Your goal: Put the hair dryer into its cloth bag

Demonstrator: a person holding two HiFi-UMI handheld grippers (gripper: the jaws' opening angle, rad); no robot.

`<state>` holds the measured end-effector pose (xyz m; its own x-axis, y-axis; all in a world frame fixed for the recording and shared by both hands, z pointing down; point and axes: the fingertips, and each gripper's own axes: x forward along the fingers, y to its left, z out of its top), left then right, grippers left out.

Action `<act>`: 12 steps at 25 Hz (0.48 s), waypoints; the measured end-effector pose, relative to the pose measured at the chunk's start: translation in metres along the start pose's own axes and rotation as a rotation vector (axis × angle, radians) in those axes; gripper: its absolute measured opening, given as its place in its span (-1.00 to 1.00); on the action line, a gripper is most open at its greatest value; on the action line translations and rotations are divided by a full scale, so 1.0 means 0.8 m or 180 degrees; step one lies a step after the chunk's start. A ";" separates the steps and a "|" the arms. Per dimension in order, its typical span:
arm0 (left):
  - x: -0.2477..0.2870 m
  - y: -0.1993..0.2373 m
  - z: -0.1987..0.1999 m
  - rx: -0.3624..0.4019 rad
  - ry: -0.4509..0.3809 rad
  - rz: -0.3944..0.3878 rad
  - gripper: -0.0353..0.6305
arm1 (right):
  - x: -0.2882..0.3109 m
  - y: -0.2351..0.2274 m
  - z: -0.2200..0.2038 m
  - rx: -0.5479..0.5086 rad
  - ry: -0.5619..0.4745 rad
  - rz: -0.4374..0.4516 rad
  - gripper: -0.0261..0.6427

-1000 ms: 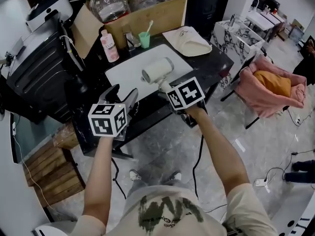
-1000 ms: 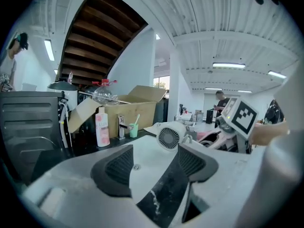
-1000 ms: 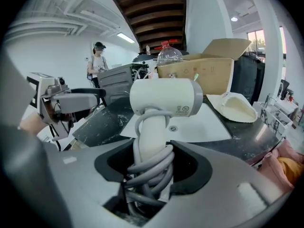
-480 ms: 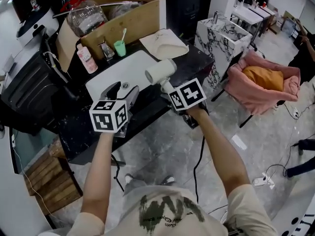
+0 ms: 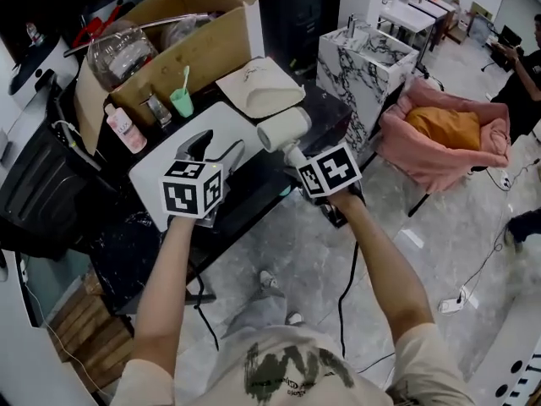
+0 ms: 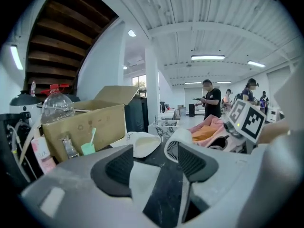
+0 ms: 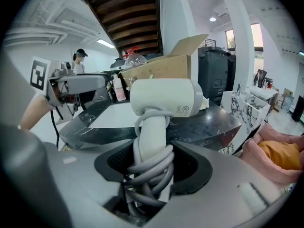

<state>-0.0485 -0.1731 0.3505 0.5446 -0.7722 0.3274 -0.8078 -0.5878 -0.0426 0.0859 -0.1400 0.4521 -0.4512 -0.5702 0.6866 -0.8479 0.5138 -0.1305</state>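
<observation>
Because the dark, white-veined stone surface (image 5: 325,108) carries everything, start there. An open brown cardboard box (image 5: 194,53) stands at its far side and a white rectangular mat (image 5: 226,118) lies across its middle. The cream cloth bag (image 5: 258,87) rests flat just beyond the mat, beside the box.

The white hair dryer with a round barrel (image 5: 283,131) is not in the bag. It hangs over the near part of the surface, apart from the bag, held by the right gripper (image 5: 296,153). Its jaws are clamped on the dryer's handle and the grey cord coiled round it, a bundle that keeps them fairly wide. The left gripper (image 5: 211,152) hovers beside it with jaws well apart and nothing between them.

As I judge it, the step in hand is carrying the dryer to the bag. To do it well, the free left jaws should pinch only the upper lip of the bag's mouth and lift it, so that the opening gapes. The right can then feed the barrel in first. The coiled cord must stay pinned against the handle, or a loose loop may snag the rim.

A small grey label with symbols sits on the barrel, too small to read. A faint mark on the bag is also illegible.
</observation>
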 end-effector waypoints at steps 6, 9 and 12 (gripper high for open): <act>0.083 0.018 0.035 0.0325 0.0034 -0.0205 0.03 | 0.031 -0.049 0.017 0.0112 0.0043 -0.0118 -0.24; 0.128 0.027 0.043 0.0506 0.0111 -0.0291 0.03 | 0.050 -0.074 0.027 0.0159 0.0087 -0.0179 -0.24; 0.171 0.042 0.040 0.0652 0.0230 -0.0354 0.03 | 0.068 -0.092 0.037 0.0256 0.0100 -0.0203 -0.24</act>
<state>0.0061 -0.3061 0.3640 0.6042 -0.6850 0.4072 -0.6771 -0.7107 -0.1907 0.1153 -0.2277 0.4775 -0.3878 -0.5790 0.7172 -0.8948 0.4233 -0.1421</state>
